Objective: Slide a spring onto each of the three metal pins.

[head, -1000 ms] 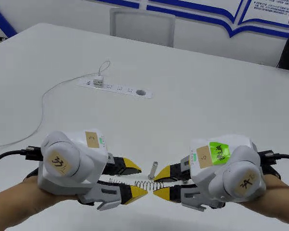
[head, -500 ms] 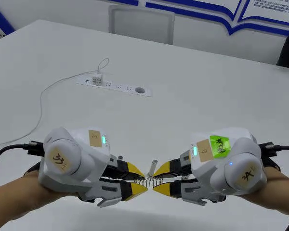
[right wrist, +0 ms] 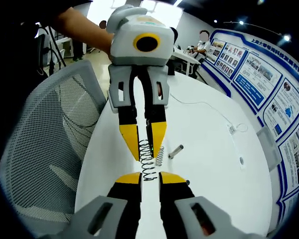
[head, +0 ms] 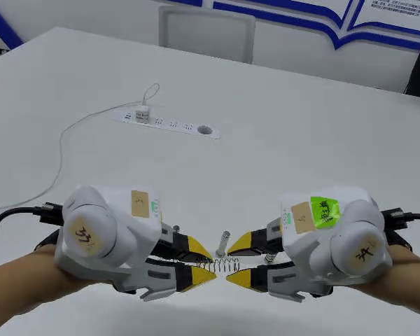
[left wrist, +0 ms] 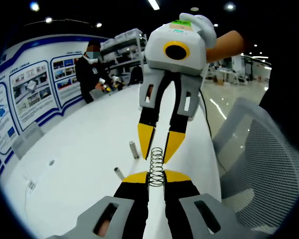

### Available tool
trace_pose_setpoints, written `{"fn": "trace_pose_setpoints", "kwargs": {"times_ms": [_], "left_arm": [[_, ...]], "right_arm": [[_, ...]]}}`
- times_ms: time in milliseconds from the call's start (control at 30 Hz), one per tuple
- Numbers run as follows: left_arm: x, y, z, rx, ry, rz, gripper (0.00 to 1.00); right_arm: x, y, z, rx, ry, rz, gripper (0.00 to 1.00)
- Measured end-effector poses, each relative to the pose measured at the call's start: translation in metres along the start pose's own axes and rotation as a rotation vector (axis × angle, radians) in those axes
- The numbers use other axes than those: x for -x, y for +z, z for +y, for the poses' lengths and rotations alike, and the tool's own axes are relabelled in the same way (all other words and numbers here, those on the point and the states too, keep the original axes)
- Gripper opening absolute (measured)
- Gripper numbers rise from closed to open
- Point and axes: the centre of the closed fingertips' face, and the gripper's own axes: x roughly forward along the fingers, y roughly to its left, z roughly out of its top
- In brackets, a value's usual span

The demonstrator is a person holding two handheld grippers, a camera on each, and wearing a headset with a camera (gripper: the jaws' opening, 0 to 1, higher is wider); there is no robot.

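Observation:
A short metal spring (head: pixel 221 264) hangs level just above the white table, bridging my two grippers. My left gripper (head: pixel 201 261) is shut on one end of the spring (left wrist: pixel 156 167), its yellow tips (left wrist: pixel 134 178) snug against the coils. My right gripper (head: pixel 239 262) faces it tip to tip and is shut on the other end (right wrist: pixel 146 162). One metal pin (head: pixel 222 243) stands upright just behind the spring. A second pin (left wrist: pixel 118 173) lies nearer my left gripper, beside the first pin (left wrist: pixel 133 149). A second spring (right wrist: pixel 160 155) lies on the table next to a pin (right wrist: pixel 175 151).
A white power strip (head: pixel 169 126) with a plugged-in adapter and a trailing cable (head: pixel 63 150) lies mid-table. A grey chair back (head: pixel 206 31) stands at the far edge. Mesh chairs (right wrist: pixel 45 144) are beside the table. People stand in the background.
The two grippers have drawn closer together, so less of the spring shows between their tips. The left jaws, wide apart a second ago, have closed onto the spring.

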Motion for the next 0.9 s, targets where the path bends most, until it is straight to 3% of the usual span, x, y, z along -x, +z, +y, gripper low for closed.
{"fn": "trace_pose_setpoints", "kwargs": {"times_ms": [333,567,667,900], "left_arm": [[0.0,-0.002,-0.004,-0.031,-0.008,0.014,0.1],[0.003,-0.002,-0.003,-0.062,0.001,0.03,0.1],[0.003,-0.003,-0.001,-0.059,0.011,0.035,0.1],[0.003,-0.004,0.0,-0.051,0.026,0.039,0.1]], "right_arm": [[0.002,0.004,0.004,-0.03,0.038,-0.018,0.1],[0.01,0.018,0.005,-0.077,0.059,-0.091,0.1],[0.014,0.03,0.003,-0.118,0.063,-0.157,0.1],[0.013,0.041,0.003,-0.132,0.064,-0.195,0.1]]}}
